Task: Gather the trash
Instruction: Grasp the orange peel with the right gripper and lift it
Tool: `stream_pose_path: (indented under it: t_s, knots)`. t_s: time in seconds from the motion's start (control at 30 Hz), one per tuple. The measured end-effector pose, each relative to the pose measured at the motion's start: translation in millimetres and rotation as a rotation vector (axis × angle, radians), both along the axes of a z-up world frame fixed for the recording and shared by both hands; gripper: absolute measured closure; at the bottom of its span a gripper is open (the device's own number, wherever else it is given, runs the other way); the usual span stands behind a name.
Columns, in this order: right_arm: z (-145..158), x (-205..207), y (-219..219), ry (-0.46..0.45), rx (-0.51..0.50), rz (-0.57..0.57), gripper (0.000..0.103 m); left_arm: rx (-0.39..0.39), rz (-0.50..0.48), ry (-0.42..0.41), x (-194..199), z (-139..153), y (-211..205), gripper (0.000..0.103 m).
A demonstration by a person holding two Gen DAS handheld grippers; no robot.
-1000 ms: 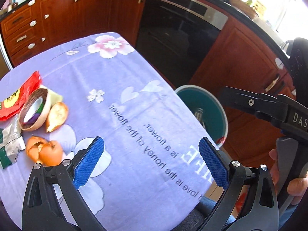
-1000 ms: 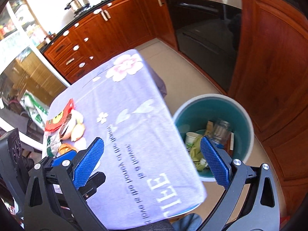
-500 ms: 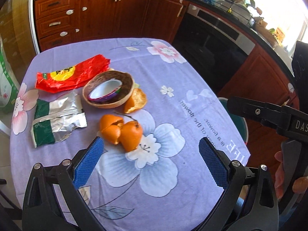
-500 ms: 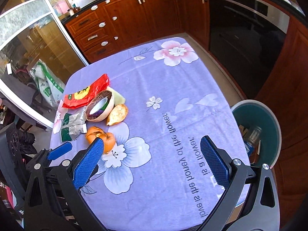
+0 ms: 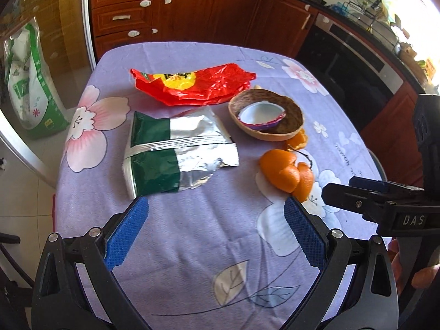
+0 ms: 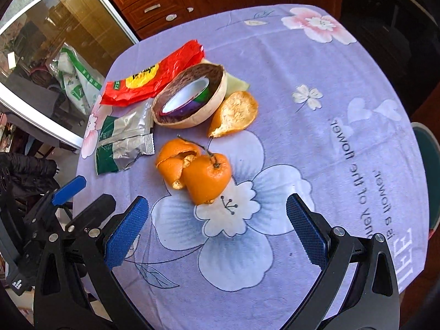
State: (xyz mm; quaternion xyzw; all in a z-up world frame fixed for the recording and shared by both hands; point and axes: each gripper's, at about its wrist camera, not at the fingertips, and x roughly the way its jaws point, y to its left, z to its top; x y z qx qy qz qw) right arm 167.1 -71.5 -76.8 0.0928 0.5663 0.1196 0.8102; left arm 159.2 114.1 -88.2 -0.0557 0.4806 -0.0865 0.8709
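Note:
Trash lies on the purple flowered tablecloth (image 5: pixel 192 233): a green and silver foil packet (image 5: pixel 176 154), a red crumpled wrapper (image 5: pixel 198 82), a brown shell bowl (image 5: pixel 266 115) holding a purple and white cup, and orange peel (image 5: pixel 288 173). My left gripper (image 5: pixel 214 233) is open and empty, just in front of the foil packet. My right gripper (image 6: pixel 217 236) is open and empty, just in front of the orange peel (image 6: pixel 198 170). The foil packet (image 6: pixel 123 140), red wrapper (image 6: pixel 154 74), shell bowl (image 6: pixel 189 99) and a second peel piece (image 6: pixel 233 112) also show in the right wrist view.
The teal trash bin's rim (image 6: pixel 429 165) shows past the table's right edge. Wooden cabinets (image 5: pixel 192 8) and a dark oven (image 5: pixel 352 49) stand behind. A green and white bag (image 5: pixel 27 82) leans behind a glass door at left. The right gripper's body (image 5: pixel 385 209) is beside my left gripper.
Both grippers have swung from the bin side back over the table and moved closer to the trash. Both stay open and empty.

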Motion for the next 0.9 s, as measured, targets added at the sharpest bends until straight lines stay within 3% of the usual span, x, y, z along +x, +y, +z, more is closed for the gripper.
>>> stream_pose_path:
  t_s: [0.4, 0.6, 0.7, 0.8, 0.83, 0.9]
  knots:
    - [-18, 15, 33, -0.053, -0.034, 0.032, 0.007, 0.071, 0.030, 0.011, 5, -15, 34, 0.004]
    - [-30, 18, 49, -0.077, -0.083, 0.055, 0.014, 0.064, 0.056, 0.028, 4, -18, 44, 0.004]
    - [-30, 17, 55, -0.110, -0.135, 0.065, 0.027, 0.062, 0.063, 0.032, 6, -19, 44, 0.004]
    - [-28, 18, 53, -0.132, -0.171, 0.067, 0.051, 0.057, 0.060, 0.032, 8, -19, 42, 0.004]
    - [-27, 18, 51, -0.136, -0.180, 0.069, 0.065, 0.053, 0.057, 0.032, 9, -19, 40, 0.004]
    - [-26, 20, 46, -0.122, -0.153, 0.078, 0.073, 0.046, 0.049, 0.030, 12, -18, 35, 0.004]
